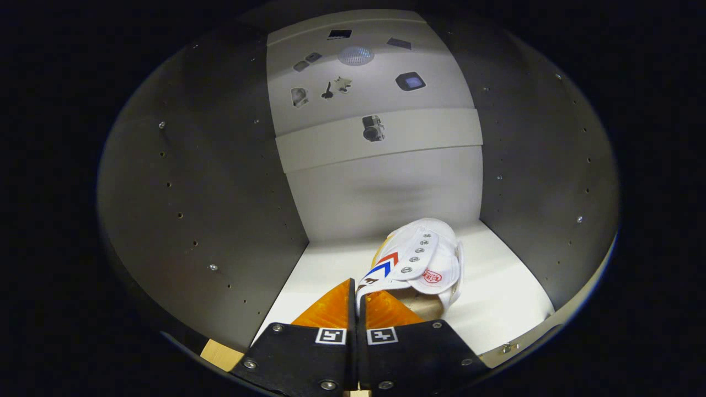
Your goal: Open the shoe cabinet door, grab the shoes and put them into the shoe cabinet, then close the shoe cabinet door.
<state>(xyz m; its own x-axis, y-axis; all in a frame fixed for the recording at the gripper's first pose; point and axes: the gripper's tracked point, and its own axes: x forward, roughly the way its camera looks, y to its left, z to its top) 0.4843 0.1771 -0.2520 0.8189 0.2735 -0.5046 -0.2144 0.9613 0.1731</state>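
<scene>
Gripper (356, 295) fingers are clenched on the heel edge of the white shoe (422, 259), which rests on the pale floor of the shoe cabinet (496, 286) between its dark side walls. Canvas looks light and soft, so the stiffer heel rim suits gripping. A red round logo and red-blue chevrons show; its wording is unreadable

White canvas-like shoe (422, 262) with small metal eyelets. It lies on a smooth, matt cabinet (496, 298) floor.
</scene>
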